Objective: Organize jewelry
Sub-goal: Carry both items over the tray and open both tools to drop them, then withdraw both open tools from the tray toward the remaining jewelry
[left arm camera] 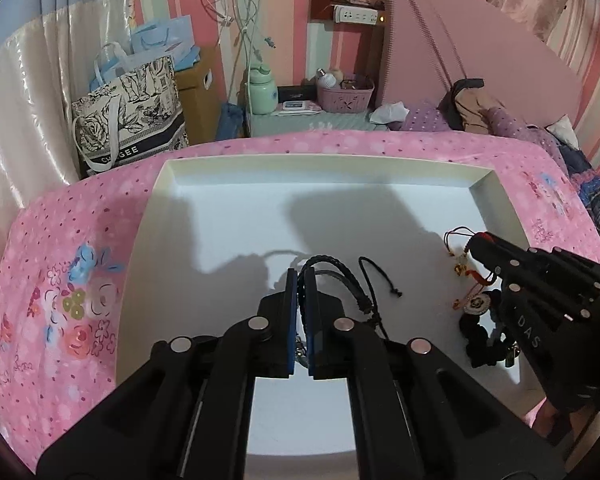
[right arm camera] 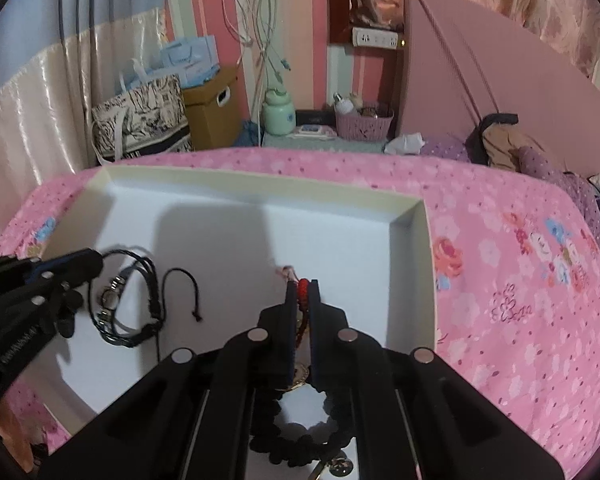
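A shallow white tray (left arm camera: 300, 160) lies on a pink floral bedspread. Over the tray's near middle, my left gripper (left arm camera: 298, 278) is shut on a bundle of black braided bracelets (left arm camera: 336, 270). Their loose cord end (left arm camera: 380, 280) trails on the tray floor. From the right wrist view the same gripper (right arm camera: 97, 261) and its black bracelets (right arm camera: 140, 300) show at the left. My right gripper (right arm camera: 302, 286) is shut on a red cord bracelet (right arm camera: 303, 294). A gold charm and a black beaded bracelet (right arm camera: 284, 432) sit beneath it. In the left wrist view the right gripper (left arm camera: 482, 239) is over the tray's right side.
The pink bedspread (right arm camera: 520, 280) surrounds the tray (right arm camera: 260, 178). Behind the bed stand a patterned tote bag (left arm camera: 128, 116), a green jar (left arm camera: 262, 94) and a lilac basket (left arm camera: 344, 96). Purple pillows and clothes (left arm camera: 480, 112) lie at the back right against a pink headboard.
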A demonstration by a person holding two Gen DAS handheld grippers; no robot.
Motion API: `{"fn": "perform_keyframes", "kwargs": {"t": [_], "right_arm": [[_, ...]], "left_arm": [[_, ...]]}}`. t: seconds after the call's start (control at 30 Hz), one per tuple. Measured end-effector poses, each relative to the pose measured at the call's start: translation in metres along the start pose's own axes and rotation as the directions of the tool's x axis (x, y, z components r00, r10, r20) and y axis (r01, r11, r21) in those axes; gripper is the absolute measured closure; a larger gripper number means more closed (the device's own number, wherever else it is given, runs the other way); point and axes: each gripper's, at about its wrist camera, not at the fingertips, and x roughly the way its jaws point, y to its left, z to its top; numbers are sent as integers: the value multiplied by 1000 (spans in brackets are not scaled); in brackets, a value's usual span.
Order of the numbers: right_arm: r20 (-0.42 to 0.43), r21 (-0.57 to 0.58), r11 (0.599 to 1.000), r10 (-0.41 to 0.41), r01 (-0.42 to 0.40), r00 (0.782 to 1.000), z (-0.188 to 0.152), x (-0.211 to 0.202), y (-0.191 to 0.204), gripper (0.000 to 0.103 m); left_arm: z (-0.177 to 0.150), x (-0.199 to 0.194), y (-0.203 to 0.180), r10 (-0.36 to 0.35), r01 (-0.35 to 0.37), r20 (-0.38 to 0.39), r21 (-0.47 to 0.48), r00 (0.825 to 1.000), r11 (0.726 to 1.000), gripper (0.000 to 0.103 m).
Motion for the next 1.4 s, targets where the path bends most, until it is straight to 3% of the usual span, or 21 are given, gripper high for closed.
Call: {"fn": "perform_keyframes", "kwargs": {"t": [0.17,0.27,0.33,0.37,0.4,0.53,0.6,0.7,0.77,0.93,1.17,1.4], "right_arm": [[-38,12,1000,4,-3,999,-6,12,-2,95],[-45,31,999,10,-9,999,-8,12,-6,95],[-45,43,999,16,-14,999,-7,8,-7,77],[-33,47,999,13,-11,999,-7,2,-8,60],[-22,48,999,11,-10,1000,-7,-3,-8,59],[32,34,999,20,-21,999,-7,-39,-5,57],[65,18,1000,18,-19,998,-10,-62,-2,47],[121,-4,1000,17,-17,992,-21,-101,2,44],[144,-15,999,32,-30,989,-34,-123,5,33],[147,-72,996,61,-51,987,-71,-147,21,33],[127,-82,993,100,-90,987,-110,-142,33,33],[116,-90,992,100,-90,988,-127,-127,42,33]], "left_arm": [[-2,-2,2,15,-15,0,2,1000,1000,102],[-4,-8,3,23,-23,-3,5,1000,1000,96],[-5,-17,3,30,-31,4,7,1000,1000,83],[-5,-24,3,37,-37,15,10,999,999,71],[-6,-32,3,43,-43,30,14,999,999,61],[-8,-73,5,47,-48,89,18,995,999,46],[-13,-97,11,48,-49,118,11,992,999,33],[-30,-135,21,52,-54,167,5,985,999,15],[-46,-152,29,65,-65,189,-8,980,998,11],[-87,-162,47,64,-57,156,-46,986,997,9],[-147,-135,66,59,-54,60,-81,996,995,8],[-169,-124,77,62,-58,43,-87,997,995,8]]}}
